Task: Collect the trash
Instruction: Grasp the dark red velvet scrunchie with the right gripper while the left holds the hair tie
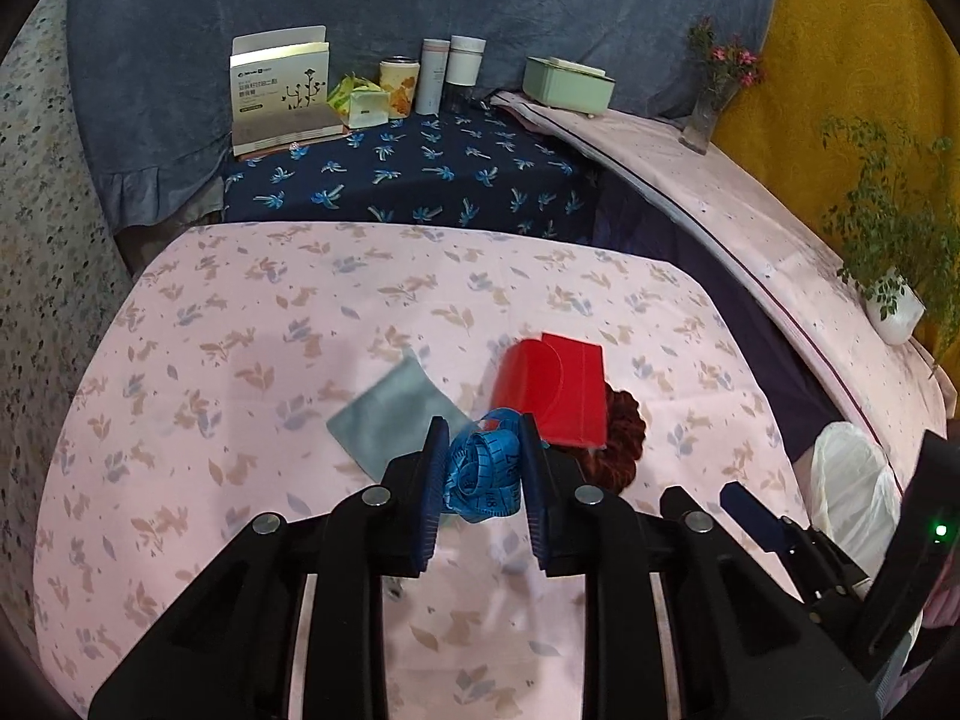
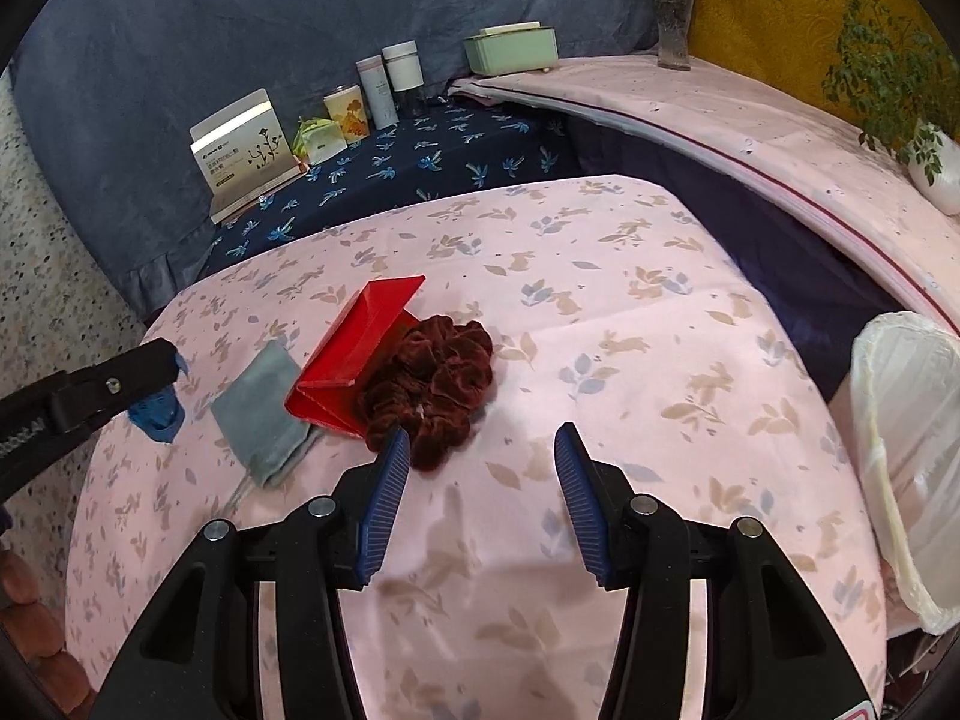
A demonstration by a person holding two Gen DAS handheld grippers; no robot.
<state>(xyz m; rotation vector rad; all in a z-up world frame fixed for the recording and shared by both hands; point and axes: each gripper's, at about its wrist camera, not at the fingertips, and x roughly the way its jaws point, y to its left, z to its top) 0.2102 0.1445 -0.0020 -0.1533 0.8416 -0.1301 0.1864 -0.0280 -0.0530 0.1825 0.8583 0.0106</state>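
Observation:
My left gripper (image 1: 485, 432) is shut on a bunched blue measuring tape (image 1: 486, 471), held above the pink leaf-print cloth (image 1: 240, 312). The same tape (image 2: 157, 411) shows under the left gripper's fingers (image 2: 150, 360) in the right wrist view. Beyond it lie a grey cloth pouch (image 1: 396, 408), a red folded card box (image 1: 555, 387) and a dark red velvet scrunchie (image 1: 624, 426). My right gripper (image 2: 483, 441) is open over the cloth, with the scrunchie (image 2: 429, 387) just past its left fingertip and nothing between the jaws. The red box (image 2: 354, 351) and grey pouch (image 2: 264, 414) lie to the scrunchie's left.
A white-lined trash bin (image 2: 906, 456) stands at the right edge of the pink surface, also seen as the bin (image 1: 852, 492). At the back, on dark blue cloth, stand a white carton (image 1: 279, 96), cups and jars (image 1: 447, 72) and a green box (image 1: 567, 87). Plants (image 1: 888, 228) sit on the right ledge.

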